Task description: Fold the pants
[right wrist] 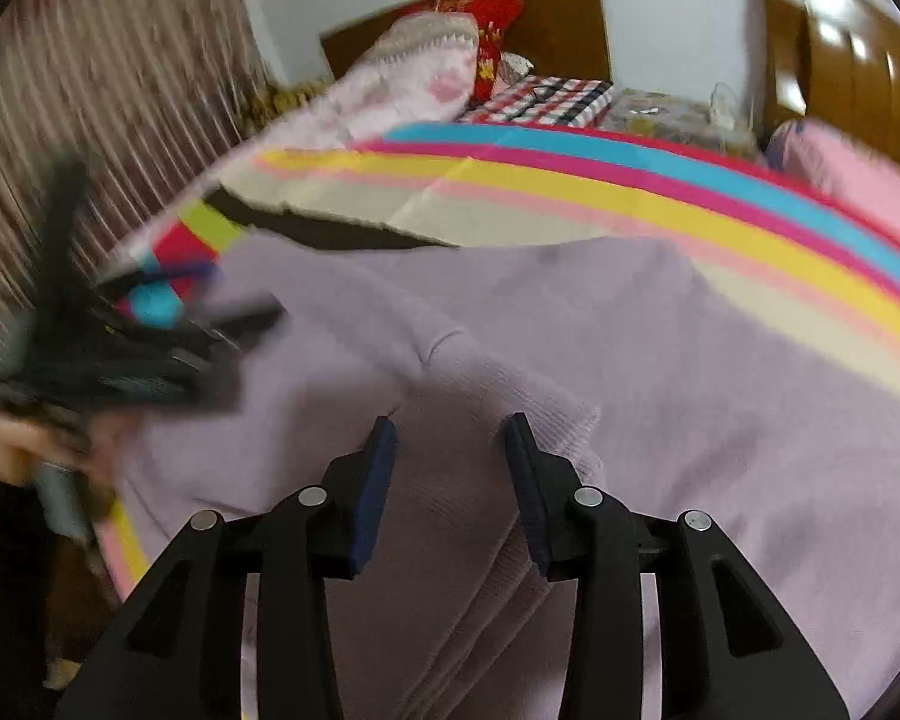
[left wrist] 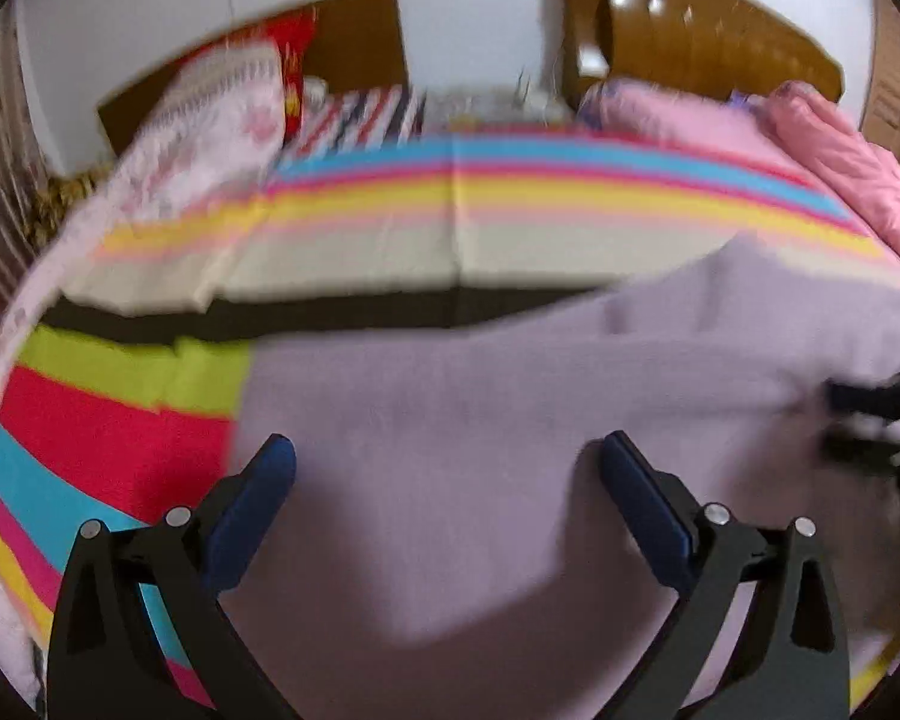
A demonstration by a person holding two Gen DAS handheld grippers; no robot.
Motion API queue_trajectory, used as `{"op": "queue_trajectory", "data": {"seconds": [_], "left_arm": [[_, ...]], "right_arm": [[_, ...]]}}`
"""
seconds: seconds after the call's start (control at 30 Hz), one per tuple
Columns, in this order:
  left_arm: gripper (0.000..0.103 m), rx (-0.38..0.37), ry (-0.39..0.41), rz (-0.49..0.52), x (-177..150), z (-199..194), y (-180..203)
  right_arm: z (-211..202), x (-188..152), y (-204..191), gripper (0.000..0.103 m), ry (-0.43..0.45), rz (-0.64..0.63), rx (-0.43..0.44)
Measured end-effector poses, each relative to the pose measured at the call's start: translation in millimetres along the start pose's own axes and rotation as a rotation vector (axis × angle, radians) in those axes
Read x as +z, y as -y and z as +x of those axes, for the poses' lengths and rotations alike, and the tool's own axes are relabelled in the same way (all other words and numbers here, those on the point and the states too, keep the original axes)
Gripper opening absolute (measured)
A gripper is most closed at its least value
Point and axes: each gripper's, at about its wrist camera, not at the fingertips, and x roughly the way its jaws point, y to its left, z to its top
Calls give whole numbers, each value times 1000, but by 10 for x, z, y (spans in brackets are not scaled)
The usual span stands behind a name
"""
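Observation:
Lilac knitted pants (left wrist: pixel 510 396) lie spread over a striped bedspread (left wrist: pixel 390 192). My left gripper (left wrist: pixel 447 444) hovers above the cloth near its left edge, jaws wide open with nothing between them. In the right wrist view the pants (right wrist: pixel 690 390) are folded into stacked layers. My right gripper (right wrist: pixel 450 426) straddles a thick folded band of them, and the pads stand just off the cloth. The right gripper (left wrist: pixel 870 420) also shows as a dark blur at the right edge of the left wrist view. A blurred left gripper (right wrist: pixel 168 330) and a hand (right wrist: pixel 24 450) appear at the left.
Pillows (left wrist: pixel 210 120) and a wooden headboard (left wrist: pixel 720 36) are at the far end of the bed. A pink quilt (left wrist: pixel 858 162) lies bunched along the right side. A ribbed curtain (right wrist: pixel 102 108) hangs close on the left. The bedspread (right wrist: pixel 570 180) extends beyond the pants.

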Motion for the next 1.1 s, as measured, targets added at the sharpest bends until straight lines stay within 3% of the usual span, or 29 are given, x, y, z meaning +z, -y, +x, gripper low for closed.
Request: {"op": "queue_trajectory", "data": {"seconds": [0.07,0.13,0.3,0.43,0.5,0.6,0.83,0.93,1.0,1.1], "left_arm": [[102,-38,15,-44,-20,-49,-105],[102,-36,15,-47,-29,-44,-114],[102,-11,21,-35,-22,-19,-97],[102,-4,28,-36,-45,-2,-84],[102,1,29,-32,-36,14,-93],[102,5,31,-33,-42,9,-85],[102,16,35,-30,-51,1,-72],[102,21,36,-26,-56,-5,-63],[102,26,39,-25,-68,-18,-47],[102,30,40,-27,-72,-24,-45]], "right_arm": [[-228,-22,169,38,89,46,-131],[-386,-58,330,39,112,57,-139],[-177,-140,234,48,-51,-101,-220],[-109,-206,76,53,-73,-174,-229],[-92,-216,118,64,-80,-154,-232],[-150,-213,258,72,-56,-71,-274],[3,-161,242,75,-94,-98,-315],[-193,-122,475,76,7,74,-416],[-354,-104,491,76,70,111,-363],[-500,-90,116,76,118,-35,-199]]}}
